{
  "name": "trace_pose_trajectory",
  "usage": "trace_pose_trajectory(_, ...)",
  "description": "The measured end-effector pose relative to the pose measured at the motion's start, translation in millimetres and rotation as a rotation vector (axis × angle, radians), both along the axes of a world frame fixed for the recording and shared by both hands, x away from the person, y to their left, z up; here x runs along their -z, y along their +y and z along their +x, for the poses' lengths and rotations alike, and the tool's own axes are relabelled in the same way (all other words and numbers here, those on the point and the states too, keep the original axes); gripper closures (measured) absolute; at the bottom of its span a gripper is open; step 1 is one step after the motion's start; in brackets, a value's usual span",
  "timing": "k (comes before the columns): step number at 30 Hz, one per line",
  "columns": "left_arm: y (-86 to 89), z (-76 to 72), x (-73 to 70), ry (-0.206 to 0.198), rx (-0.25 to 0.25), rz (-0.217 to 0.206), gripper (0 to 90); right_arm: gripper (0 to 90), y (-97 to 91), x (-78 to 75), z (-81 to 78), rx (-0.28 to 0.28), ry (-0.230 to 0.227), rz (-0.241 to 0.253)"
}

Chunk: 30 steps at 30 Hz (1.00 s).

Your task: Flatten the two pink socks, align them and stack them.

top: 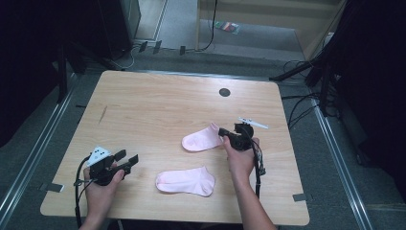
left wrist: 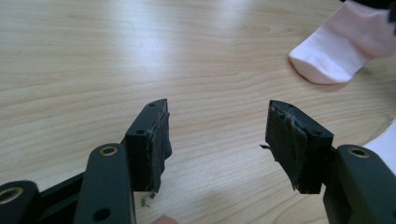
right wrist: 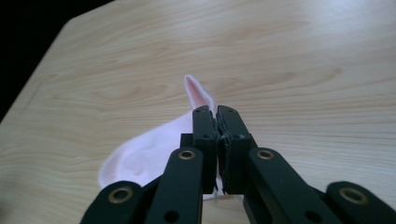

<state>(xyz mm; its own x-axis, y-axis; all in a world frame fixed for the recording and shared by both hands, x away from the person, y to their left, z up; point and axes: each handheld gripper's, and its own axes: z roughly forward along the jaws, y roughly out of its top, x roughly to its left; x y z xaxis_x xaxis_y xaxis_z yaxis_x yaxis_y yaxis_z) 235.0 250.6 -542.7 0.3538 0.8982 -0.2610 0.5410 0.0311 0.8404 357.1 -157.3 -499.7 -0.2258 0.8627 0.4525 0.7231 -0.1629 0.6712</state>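
— Where do the two socks lie?

— Both are on the light wooden table with rounded corners (top: 158, 105). The farther pale pink ankle sock (top: 201, 140) lies right of the table's middle, its toe toward the left in the high view. The nearer pale pink ankle sock (top: 186, 181) lies flat close to the person's edge, apart from the first one and between the two forearms.

— And the right gripper?

— The black two-jaw right gripper (top: 223, 132) sits at the cuff end of the farther sock. In the right gripper view its jaws stand pressed together with pink fabric pinched between them (a flap of the cuff (right wrist: 196, 91) sticks up just past the tips), and the rest of that sock (right wrist: 140, 161) spreads out on the wood to the left below the jaws. So it is clamped on the sock's cuff.

— What of the left gripper?

— The black two-jaw left gripper (top: 126, 159) is held over the near left part of the table, well apart from both socks. Its jaws stand apart with nothing between them; the left gripper view shows bare wood in the gap (left wrist: 217, 135) and taped pads (left wrist: 161, 144) on the inner faces.

— Does that view catch the socks?

— Yes: the toe of the farther sock (left wrist: 341, 46) at the upper right, and a sliver of the nearer one (left wrist: 385, 142) at the right edge.

— Anything else on the table?

— A small dark round hole (top: 224, 92) near its far edge.
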Motion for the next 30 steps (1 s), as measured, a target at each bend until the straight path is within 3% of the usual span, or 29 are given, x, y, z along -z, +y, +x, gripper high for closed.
trace_pose_trajectory(3, -5.4, 3.5, -6.0, -0.002, 0.030, -0.018, 42.0, 73.3, -18.3, 9.3, 9.8, 0.069, 0.018, -0.047)
trace_pose_trajectory(6, -12.8, 10.8, -12.7, 0.001, 0.054, -0.026, 44.2, 67.1, -30.3, 12.0, 10.3, 0.102, -0.024, -0.089)
trace_pose_trajectory(9, -24.3, 22.6, -18.6, 0.002, 0.081, -0.006, 46.5, 64.8, -33.9, 13.7, 9.3, 0.065, -0.041, -0.088)
trace_pose_trajectory(14, -53.2, 45.8, -23.5, 0.021, 0.129, 0.048, 46.8, 60.6, -25.2, 17.8, 8.7, 0.014, -0.056, -0.174)
trace_pose_trajectory(19, -85.2, 64.2, -28.3, 0.047, 0.177, 0.089, 47.7, 58.0, -19.1, 22.6, 10.3, -0.004, -0.060, -0.208)
trace_pose_trajectory(25, -114.9, 84.3, -26.6, 0.091, 0.188, 0.089, 49.3, 54.8, -19.1, 28.7, 14.3, 0.012, -0.038, -0.228)
trace_pose_trajectory(28, -121.8, 92.4, -24.1, 0.120, 0.174, 0.075, 53.7, 52.3, -20.5, 28.9, 15.6, 0.029, -0.066, -0.253)
trace_pose_trajectory(30, -127.2, 97.3, -20.6, 0.147, 0.156, 0.071, 56.6, 52.0, -21.3, 29.6, 17.6, 0.025, -0.067, -0.240)
